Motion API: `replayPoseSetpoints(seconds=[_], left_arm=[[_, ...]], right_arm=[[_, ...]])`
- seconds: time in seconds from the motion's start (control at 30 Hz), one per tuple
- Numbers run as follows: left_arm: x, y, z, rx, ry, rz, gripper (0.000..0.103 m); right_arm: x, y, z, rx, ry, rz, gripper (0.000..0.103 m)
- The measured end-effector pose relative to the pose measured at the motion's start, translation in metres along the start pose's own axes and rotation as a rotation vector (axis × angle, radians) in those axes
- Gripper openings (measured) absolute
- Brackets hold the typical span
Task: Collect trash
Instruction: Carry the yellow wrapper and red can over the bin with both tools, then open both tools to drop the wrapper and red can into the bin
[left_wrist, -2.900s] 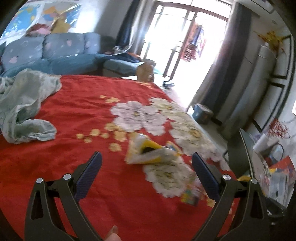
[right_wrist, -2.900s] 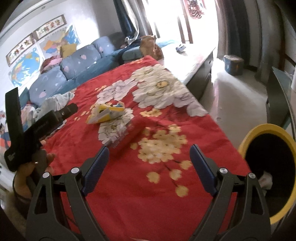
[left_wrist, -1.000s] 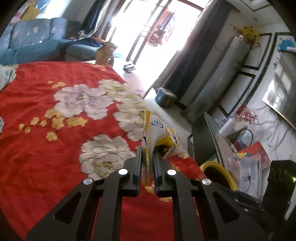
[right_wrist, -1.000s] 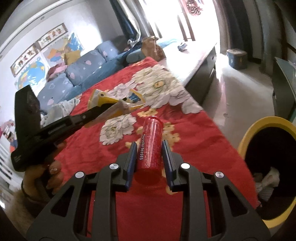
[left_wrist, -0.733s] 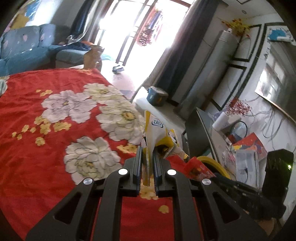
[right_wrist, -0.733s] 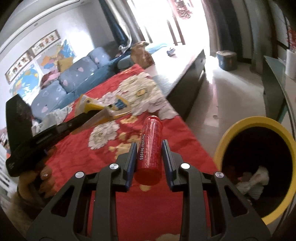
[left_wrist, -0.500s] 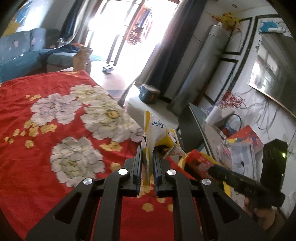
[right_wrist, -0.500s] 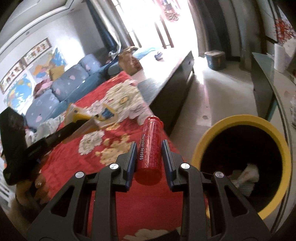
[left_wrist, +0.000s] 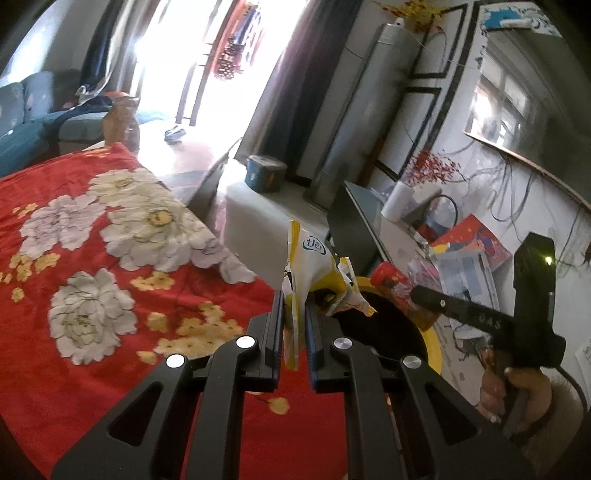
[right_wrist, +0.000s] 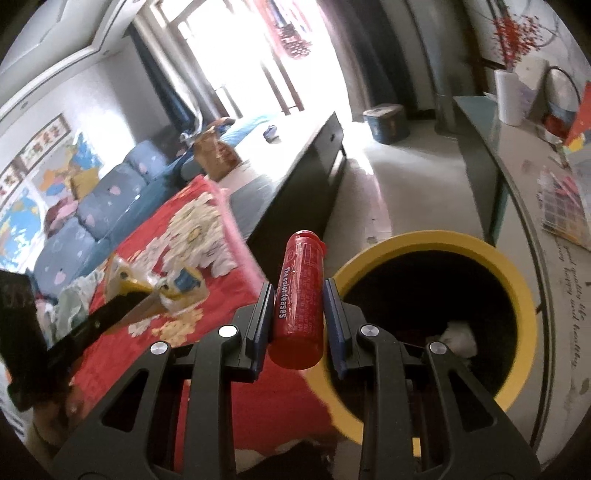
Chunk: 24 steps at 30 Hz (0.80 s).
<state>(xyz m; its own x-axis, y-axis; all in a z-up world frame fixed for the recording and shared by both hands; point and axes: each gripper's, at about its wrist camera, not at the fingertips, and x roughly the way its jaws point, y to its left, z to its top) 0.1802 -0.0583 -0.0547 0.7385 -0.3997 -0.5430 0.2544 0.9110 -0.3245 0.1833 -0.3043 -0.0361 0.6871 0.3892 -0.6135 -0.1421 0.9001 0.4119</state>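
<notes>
1. Left gripper (left_wrist: 293, 321) points forward and down over the near edge of the red blanket with big white and yellow flowers (left_wrist: 92, 258). Its two black fingers are pinched tight on a crumpled yellow and white plastic snack wrapper (left_wrist: 310, 269), which sticks up from between the pads toward 12 o'clock.

2. Right gripper (right_wrist: 297, 314) is tilted down too, jaws clamped on a red plastic tube with white lettering (right_wrist: 301, 291). The tube stands nearly upright between the pads, cap end up and leaning a bit toward 1 o'clock.

3. The round black trash bin with a yellow rim (right_wrist: 517, 284) sits on the floor just off the blanket's edge. From the right wrist view it's at 3 o'clock of the tube, which hangs just beside the rim and not clearly over the opening. Some pale crumpled stuff (right_wrist: 458, 336) is already inside.

4. In the left wrist view the wrapper covers part of the bin's rim, and the person's right hand (left_wrist: 524, 387) is at 4 o'clock, half cut off by the frame edge.

5. In the right wrist view the other gripper comes in from 9 o'clock with the wrapper; it's blurry, and the hand holding it is too dark to make out.

6. Bin's bottom is just black, can't tell what else is in there.
</notes>
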Motion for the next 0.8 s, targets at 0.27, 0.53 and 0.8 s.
replayPoseSetpoints(seconds=[0.27, 0.53, 0.8], left_arm=[[0.015, -0.031, -0.007, 0.066, 0.039, -0.038, 0.010], [0.040, -0.067, -0.020, 0.148, 0.100, -0.072, 0.010], [0.074, -0.095, -0.034, 0.158, 0.159, -0.128, 0.040]], right_arm=[[-0.003, -0.036, 0.005, 0.068, -0.014, -0.059, 0.021], [-0.005, -0.069, 0.003, 0.138, -0.007, -0.113, 0.022], [-0.009, -0.104, -0.002, 0.251, -0.002, -0.159, 0.061]])
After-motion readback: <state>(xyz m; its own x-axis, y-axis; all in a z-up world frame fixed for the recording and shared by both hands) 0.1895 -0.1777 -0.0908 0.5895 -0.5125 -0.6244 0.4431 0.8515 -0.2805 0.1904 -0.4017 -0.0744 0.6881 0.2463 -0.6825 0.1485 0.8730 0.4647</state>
